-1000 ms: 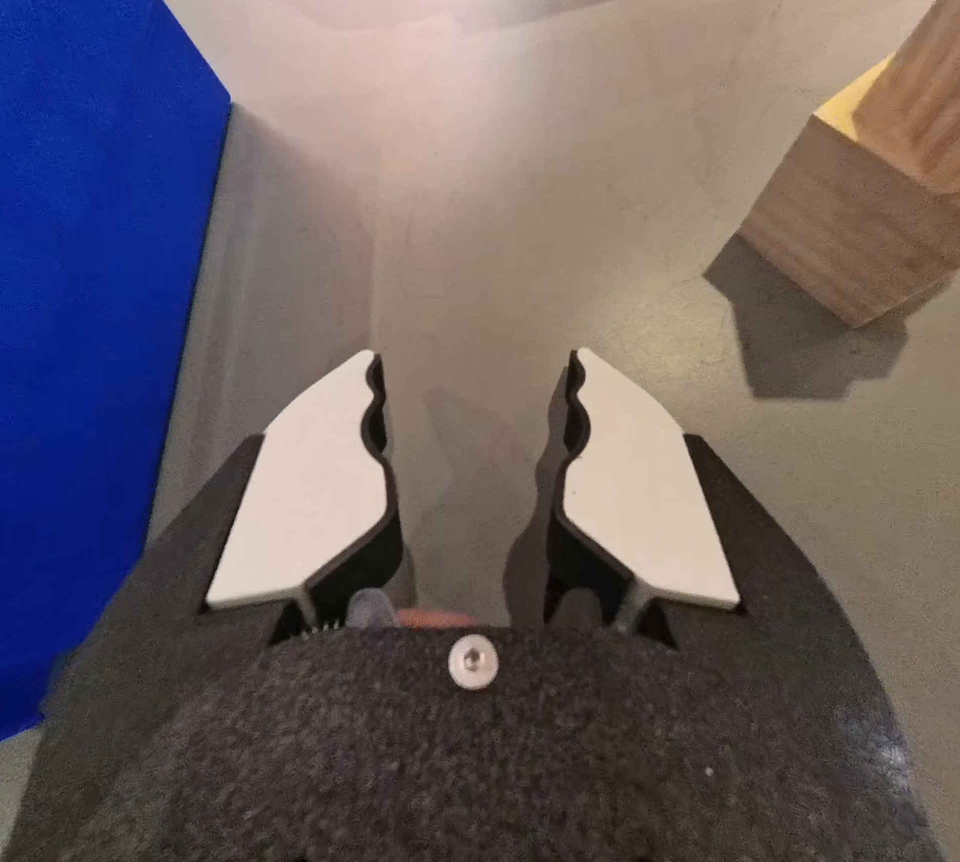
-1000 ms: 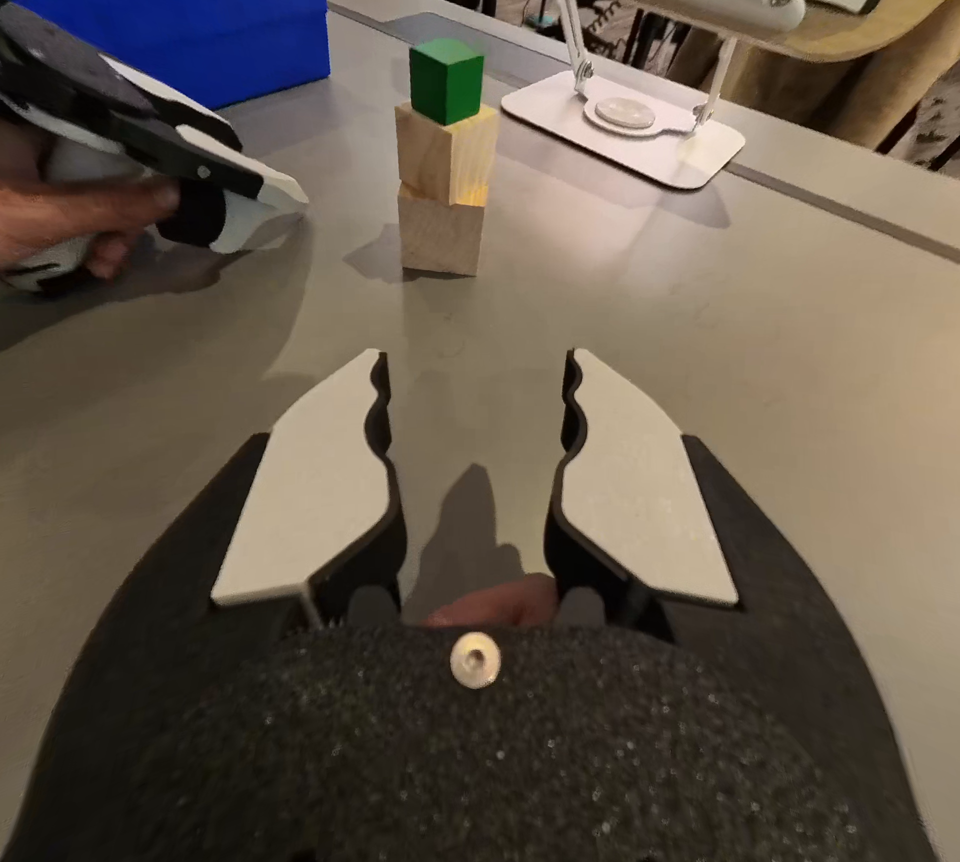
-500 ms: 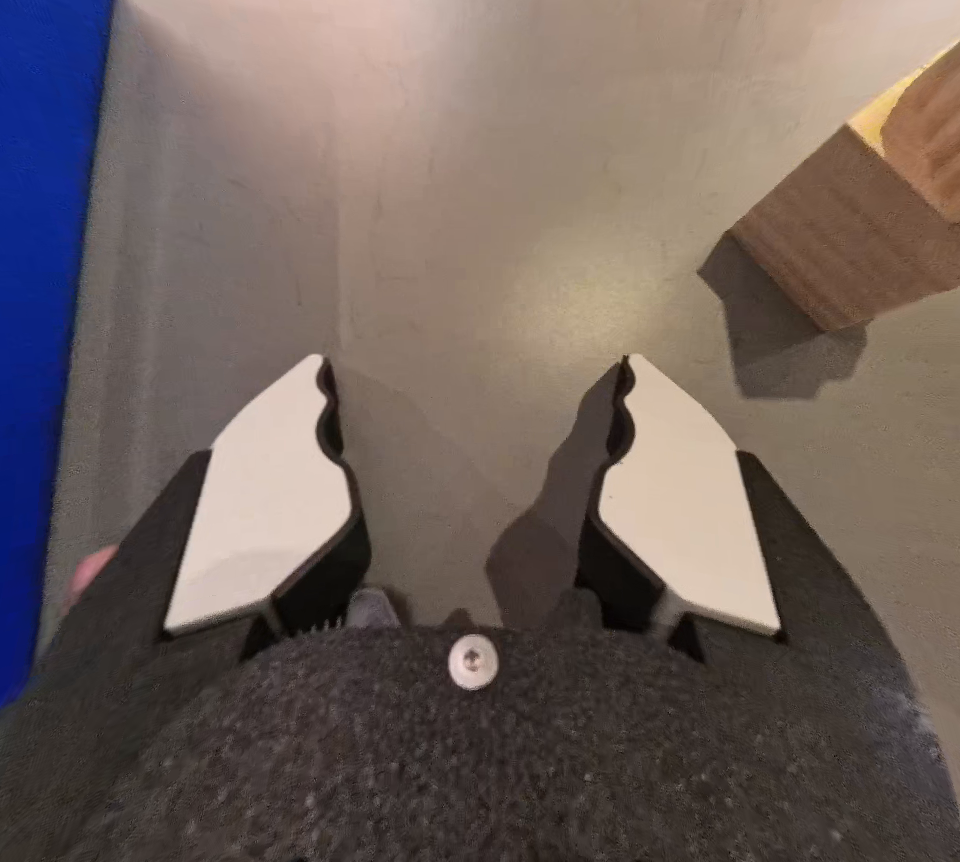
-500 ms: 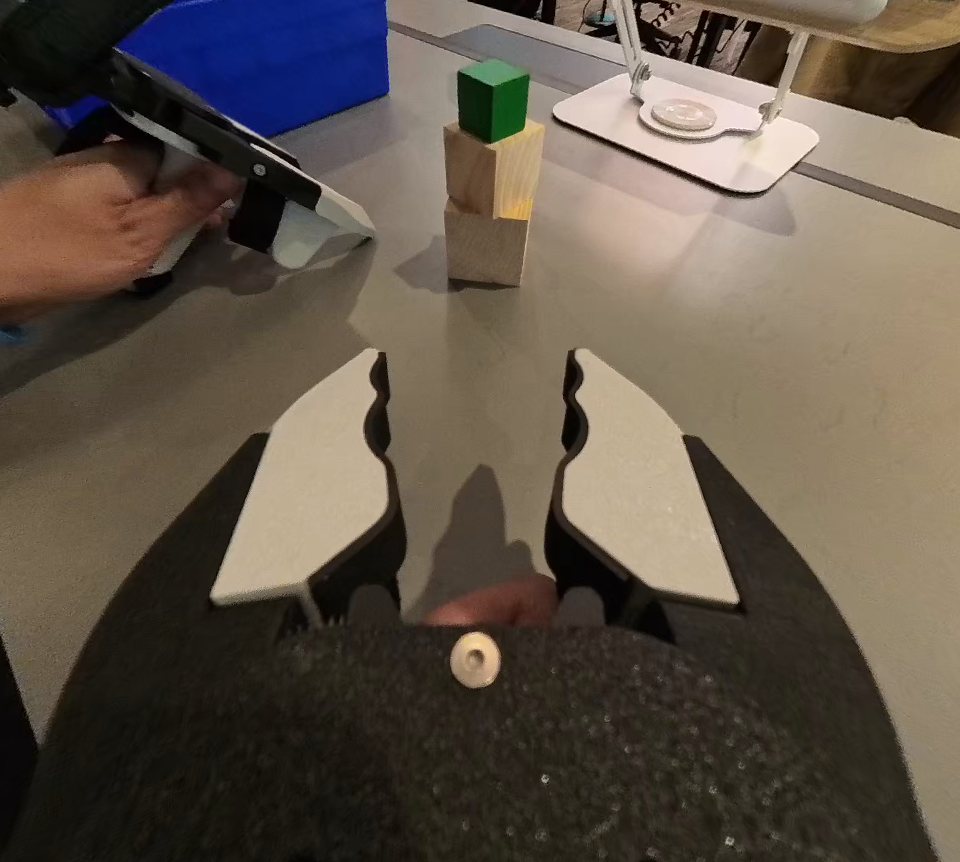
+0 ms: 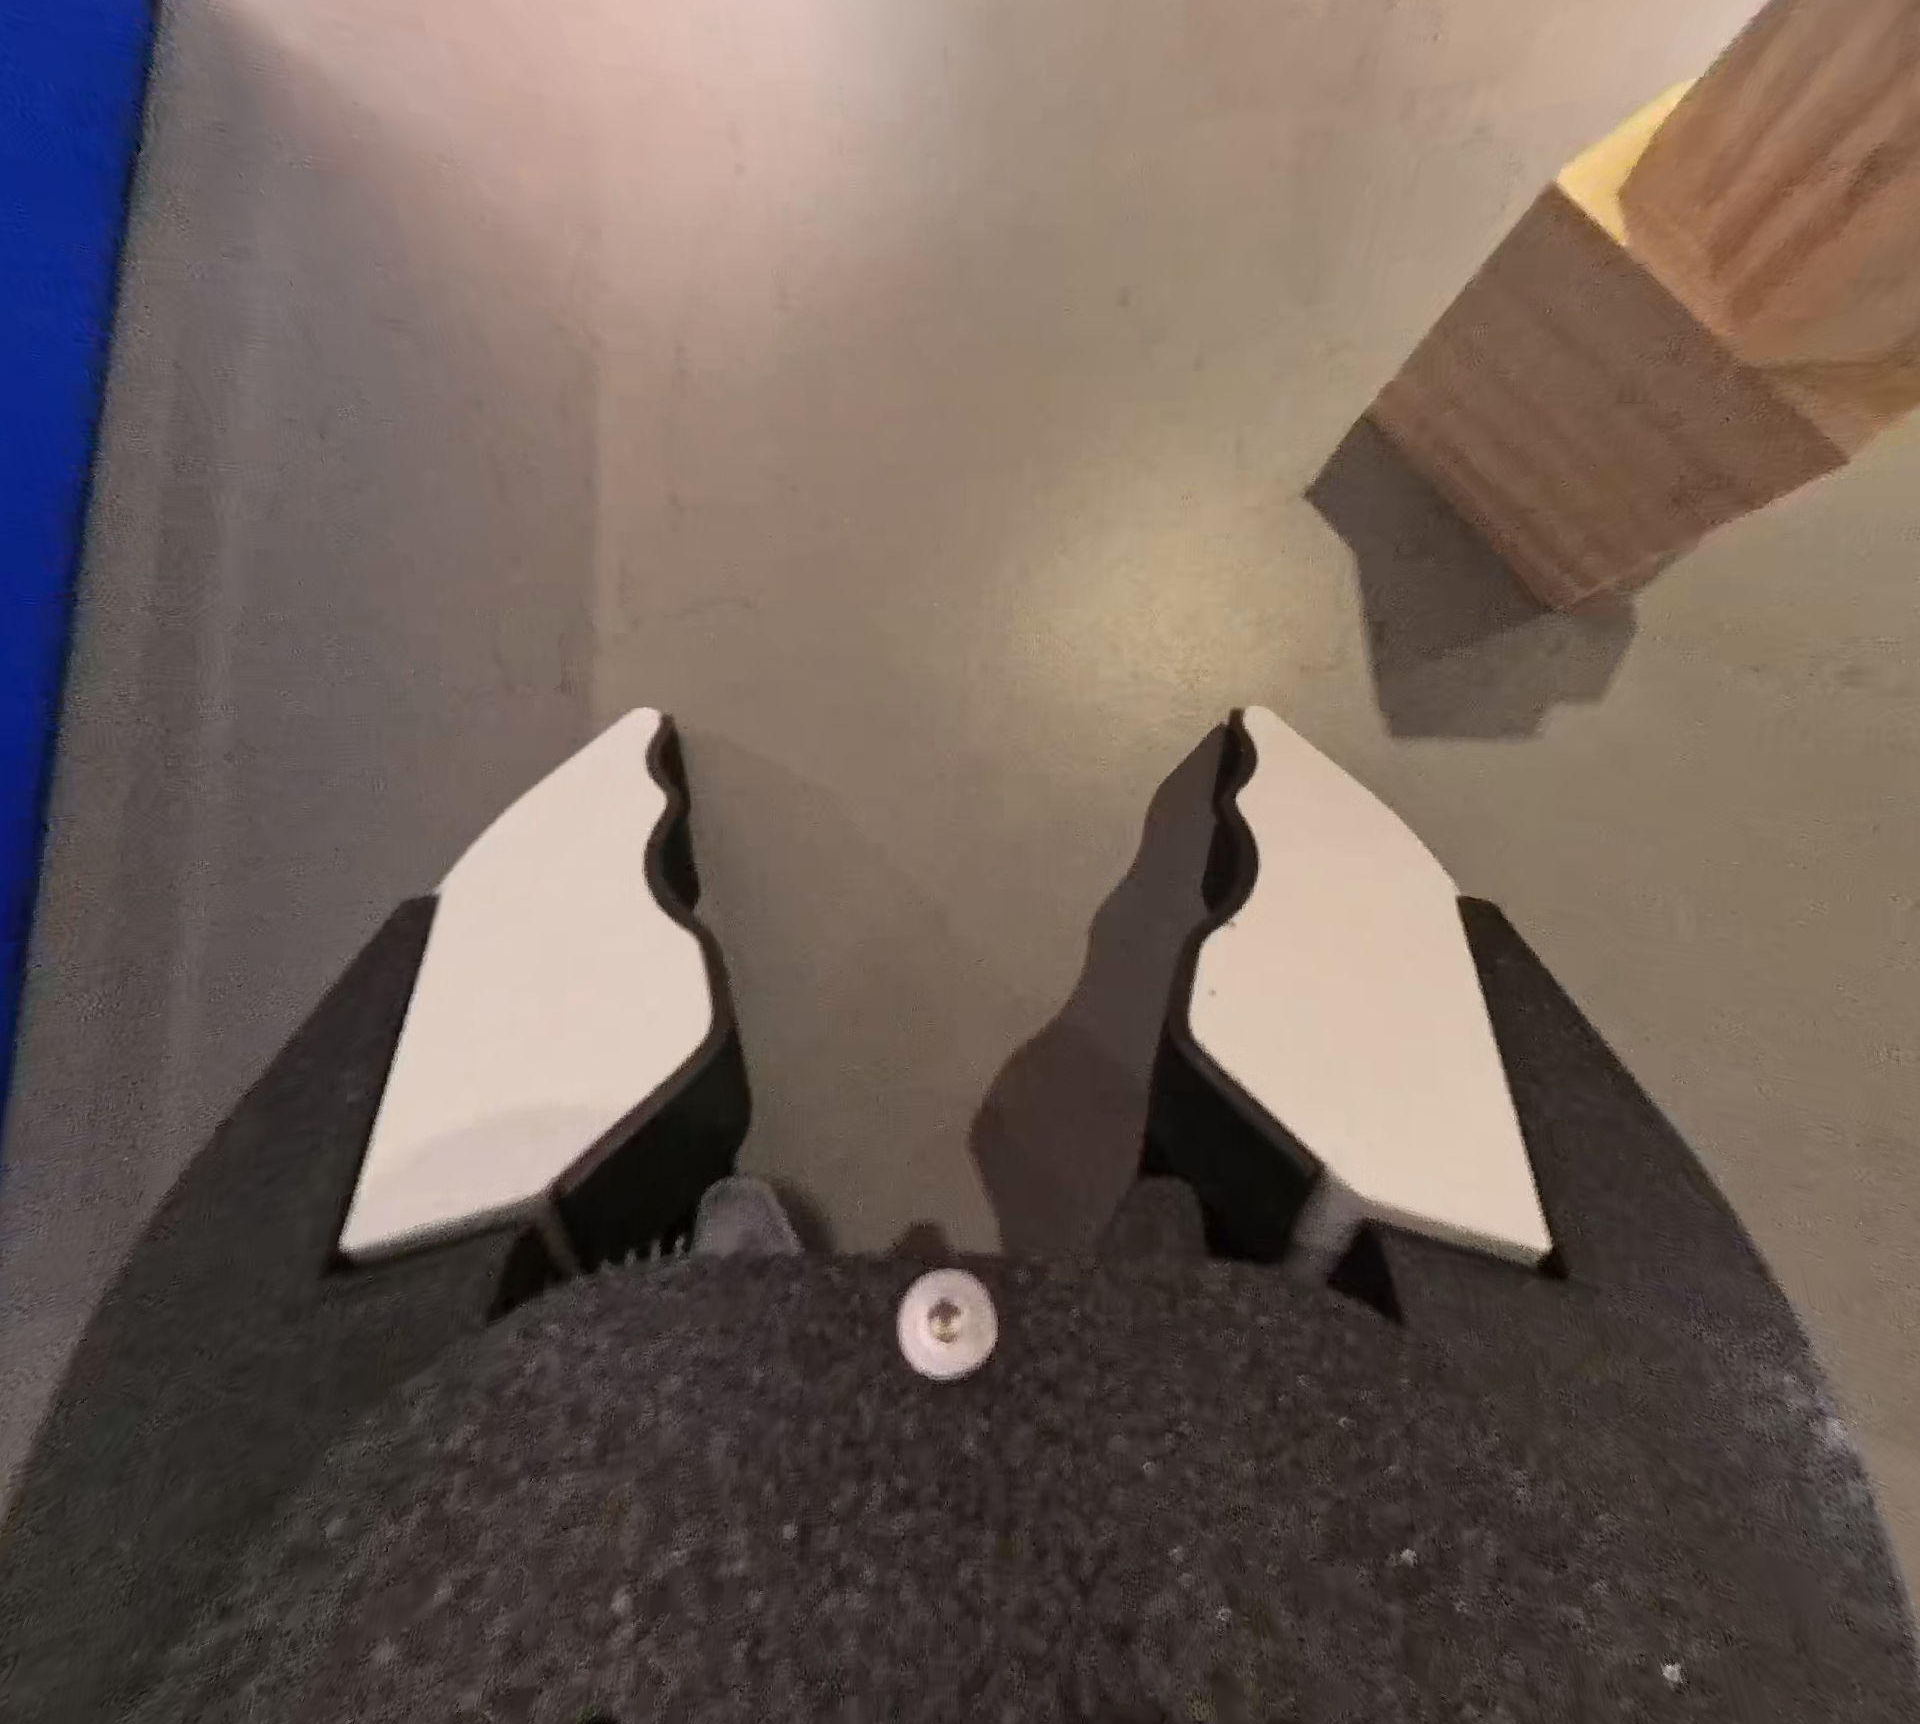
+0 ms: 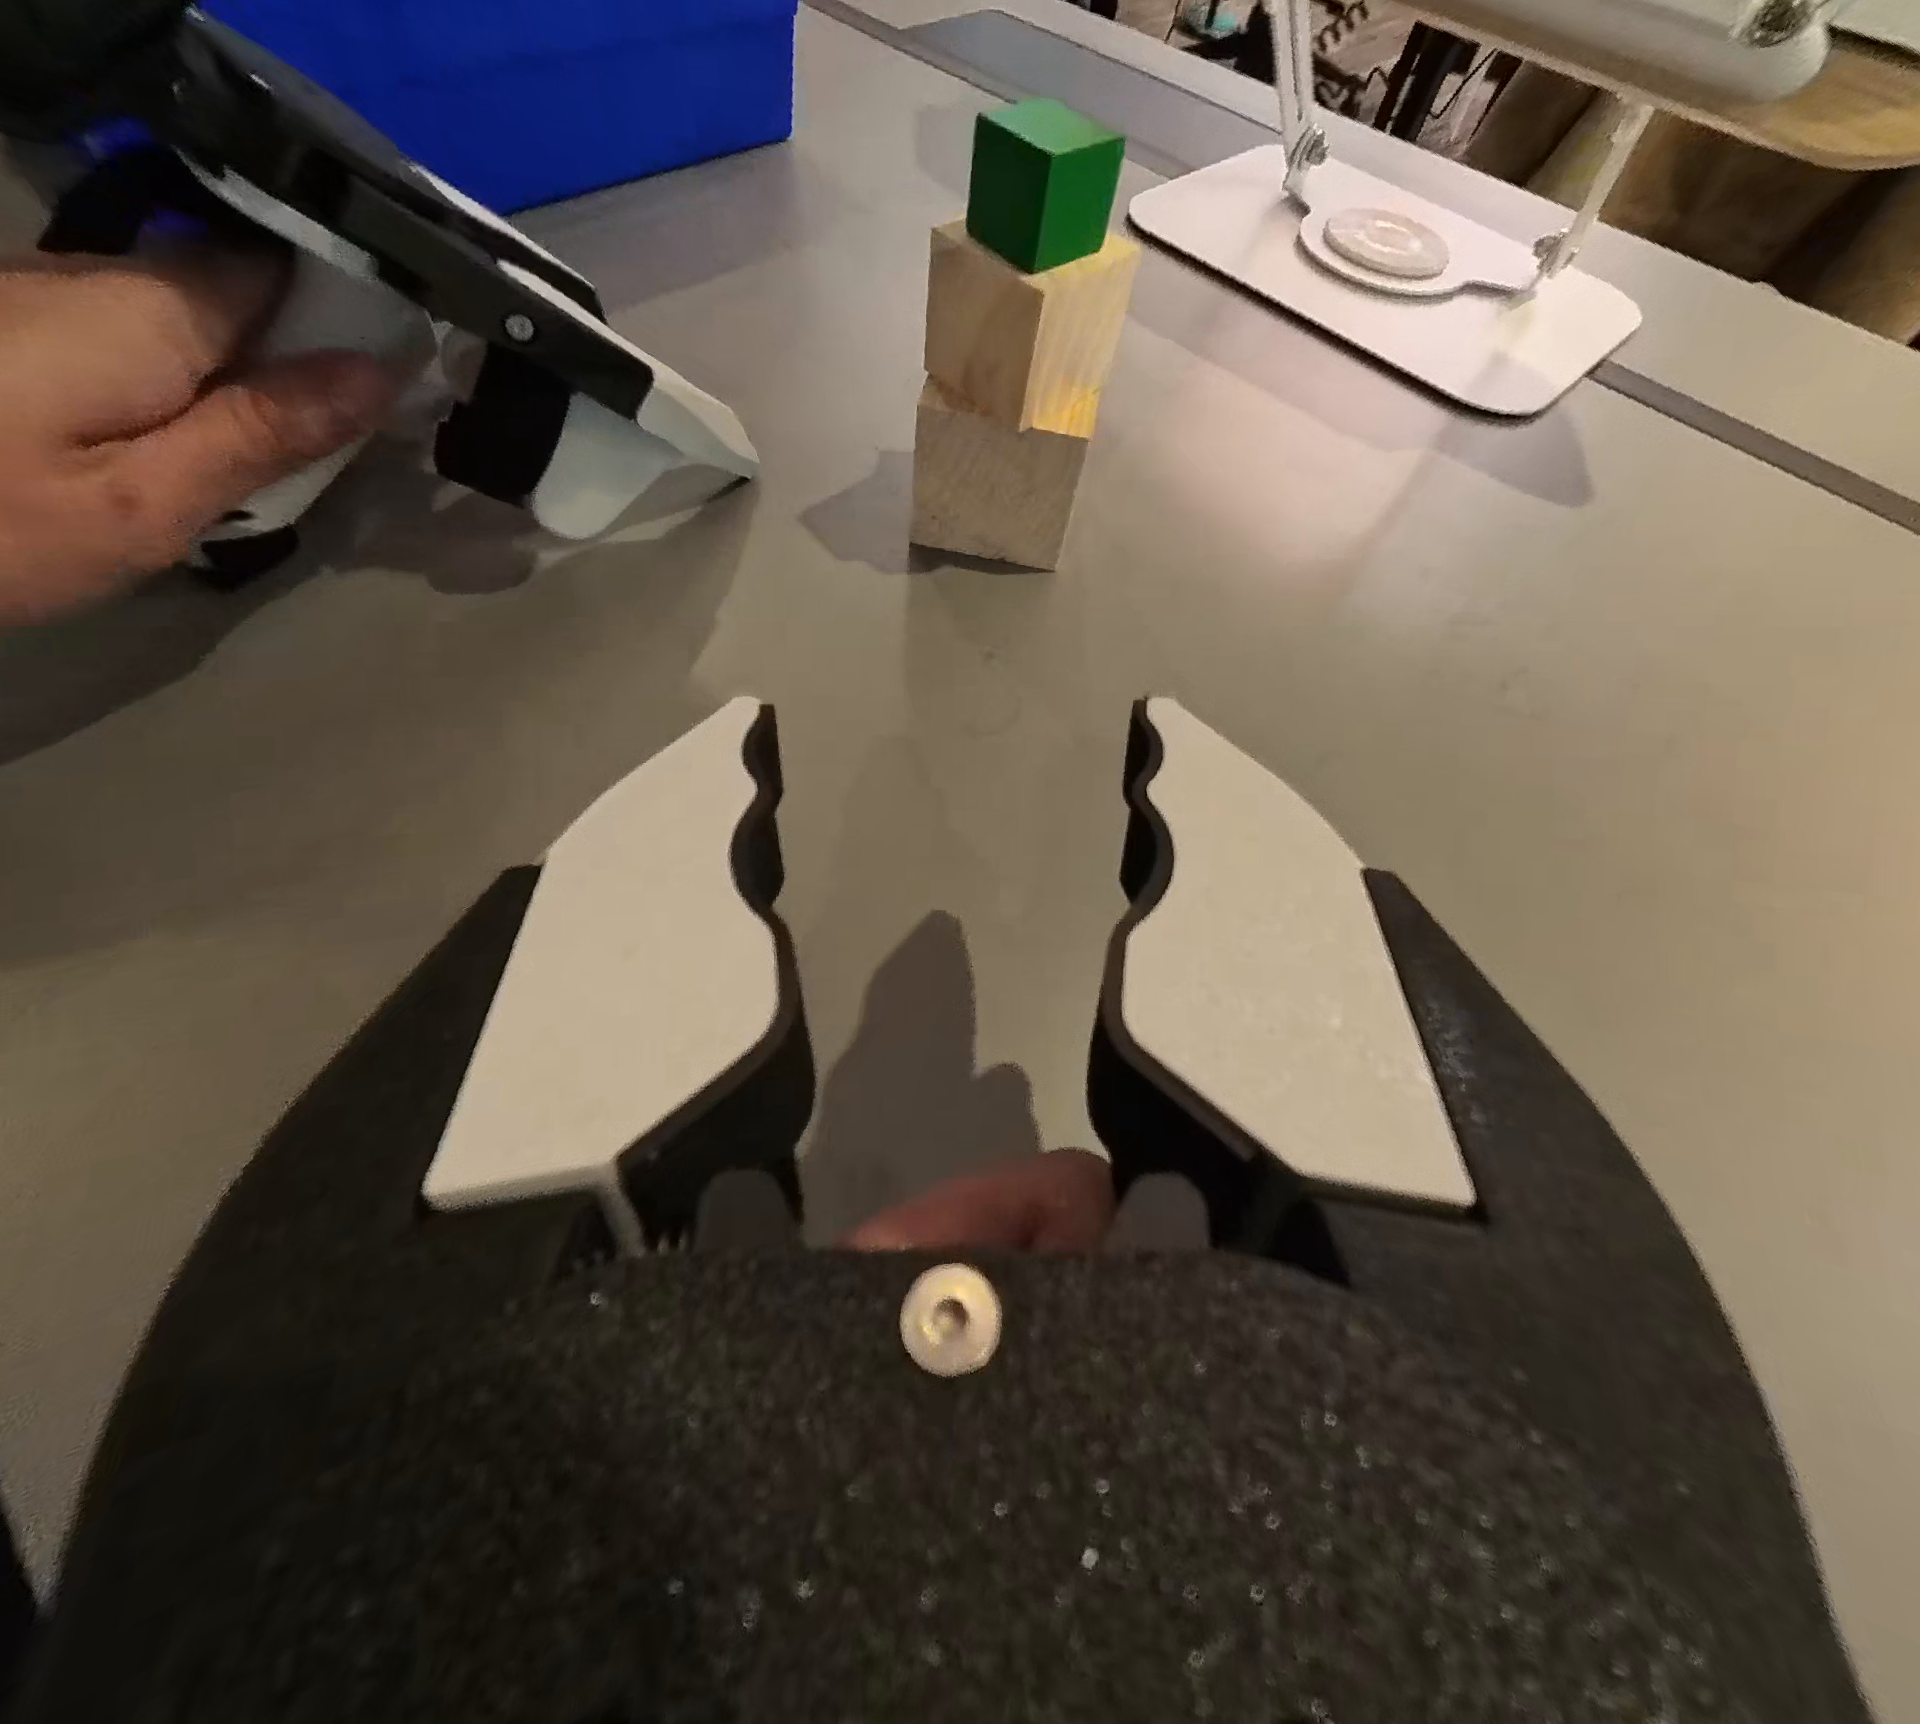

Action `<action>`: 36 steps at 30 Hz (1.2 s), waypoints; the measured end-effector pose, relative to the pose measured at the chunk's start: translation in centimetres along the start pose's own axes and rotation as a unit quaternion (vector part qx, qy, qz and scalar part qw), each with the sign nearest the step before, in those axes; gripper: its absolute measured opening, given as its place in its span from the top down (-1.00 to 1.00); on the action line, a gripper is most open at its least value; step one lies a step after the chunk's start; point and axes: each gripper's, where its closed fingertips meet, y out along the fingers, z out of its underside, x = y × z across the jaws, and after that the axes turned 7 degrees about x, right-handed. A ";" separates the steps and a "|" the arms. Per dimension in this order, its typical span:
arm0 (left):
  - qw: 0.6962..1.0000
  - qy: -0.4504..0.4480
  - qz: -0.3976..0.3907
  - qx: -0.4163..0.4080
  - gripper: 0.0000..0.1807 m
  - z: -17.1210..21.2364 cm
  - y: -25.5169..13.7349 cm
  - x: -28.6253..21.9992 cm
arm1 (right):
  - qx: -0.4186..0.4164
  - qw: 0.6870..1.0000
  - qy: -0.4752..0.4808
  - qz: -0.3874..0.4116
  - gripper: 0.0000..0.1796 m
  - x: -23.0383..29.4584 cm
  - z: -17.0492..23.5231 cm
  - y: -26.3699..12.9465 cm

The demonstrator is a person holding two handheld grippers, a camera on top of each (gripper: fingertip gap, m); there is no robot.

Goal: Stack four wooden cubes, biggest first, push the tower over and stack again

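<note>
- On the grey bench [image 6: 1351,687] a tower stands: a big wooden cube [image 6: 992,485], a second wooden cube [image 6: 1013,324] turned on it, a small green cube [image 6: 1042,183] on top
- Only three cubes are visible; I cannot see a fourth one
- The left tongs [image 6: 665,469] are apart and empty, low, just beside the tower
- The right tongs [image 6: 951,755] are apart, empty, well back
- It looks like the pushing step; the next move needs a sideways sweep of the left tongs against the tower

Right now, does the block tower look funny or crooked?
Yes. The middle wooden cube sits twisted on the bottom cube, its corner overhanging, and the green cube is turned too.
</note>
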 end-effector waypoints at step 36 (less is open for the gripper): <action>0.994 -0.086 -0.058 0.030 -0.62 2.1 -0.4 2.4 | -0.130 0.962 -0.016 0.238 0.40 -3.8 -3.9 0.8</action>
